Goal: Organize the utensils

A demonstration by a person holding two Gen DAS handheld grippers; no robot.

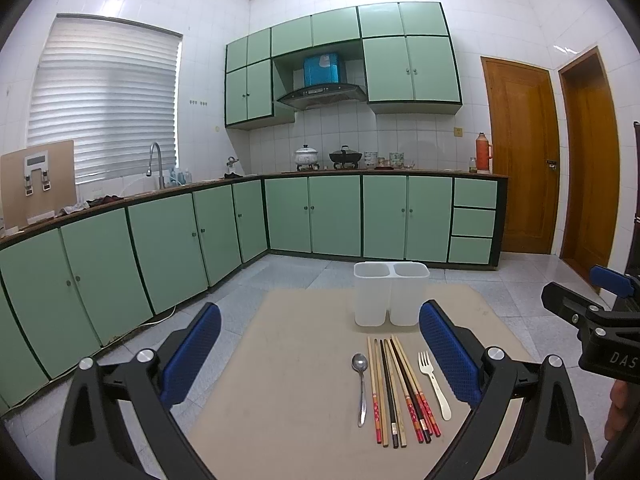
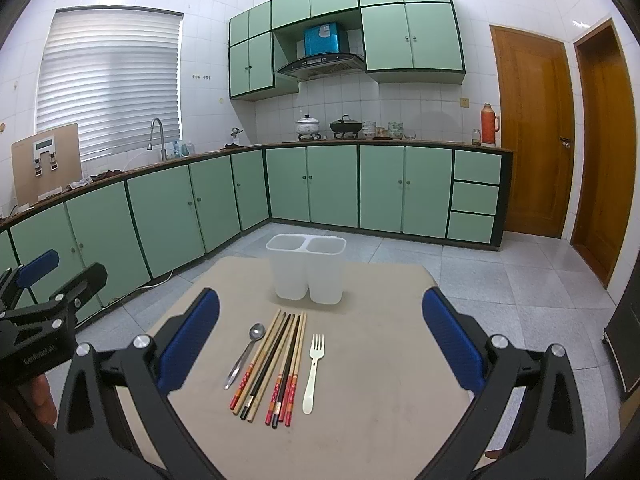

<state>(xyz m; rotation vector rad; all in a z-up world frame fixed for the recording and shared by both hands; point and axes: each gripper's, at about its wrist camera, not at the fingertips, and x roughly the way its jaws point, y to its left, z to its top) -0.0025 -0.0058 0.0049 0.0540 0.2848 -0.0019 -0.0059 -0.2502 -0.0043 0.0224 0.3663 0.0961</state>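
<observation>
The beige tabletop has bare surface right of the utensils, up to its right edge. The white two-compartment holder stands near the far edge. The left claw and right claw are both wide open, holding nothing. Just before the holder lie the chopsticks, between the spoon and the fork. On the right claw's body I read "DAS".

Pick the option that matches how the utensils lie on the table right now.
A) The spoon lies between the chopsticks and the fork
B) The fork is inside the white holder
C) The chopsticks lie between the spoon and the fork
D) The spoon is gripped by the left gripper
C: the chopsticks lie flat between the spoon and the fork, in front of the white holder.
</observation>
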